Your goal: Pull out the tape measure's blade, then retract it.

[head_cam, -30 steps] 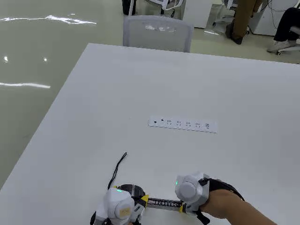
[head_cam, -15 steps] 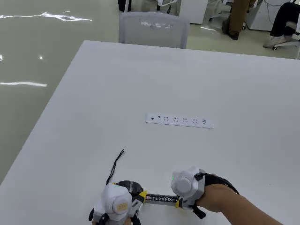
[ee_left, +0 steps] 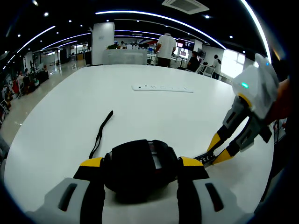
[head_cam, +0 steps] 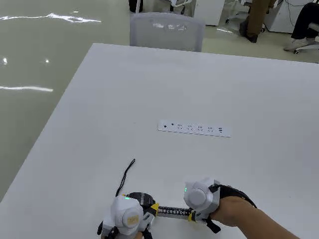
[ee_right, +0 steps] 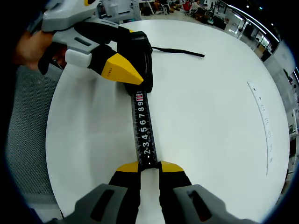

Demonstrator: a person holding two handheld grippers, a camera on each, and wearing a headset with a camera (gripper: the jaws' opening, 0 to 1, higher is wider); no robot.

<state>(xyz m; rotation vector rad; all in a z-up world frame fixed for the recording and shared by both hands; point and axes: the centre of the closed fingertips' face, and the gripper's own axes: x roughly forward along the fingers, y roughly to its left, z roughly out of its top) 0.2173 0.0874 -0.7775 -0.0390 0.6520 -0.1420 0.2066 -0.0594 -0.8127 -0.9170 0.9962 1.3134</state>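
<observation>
The left gripper (ee_left: 141, 162) is clamping the tape (ee_right: 138, 51), which is resting on the table (head_cam: 149, 84) well apart from the strip (head_cam: 194, 129), on the person's side of it. The right gripper (ee_right: 149, 166) is pinching the blade (ee_right: 144, 135) by its tip, with a short numbered length showing.

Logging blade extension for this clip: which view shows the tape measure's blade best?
Right gripper view: the blade runs from the right gripper to the case, numerals legible. Head view shows a short strip; left gripper view, its pinched end.
</observation>
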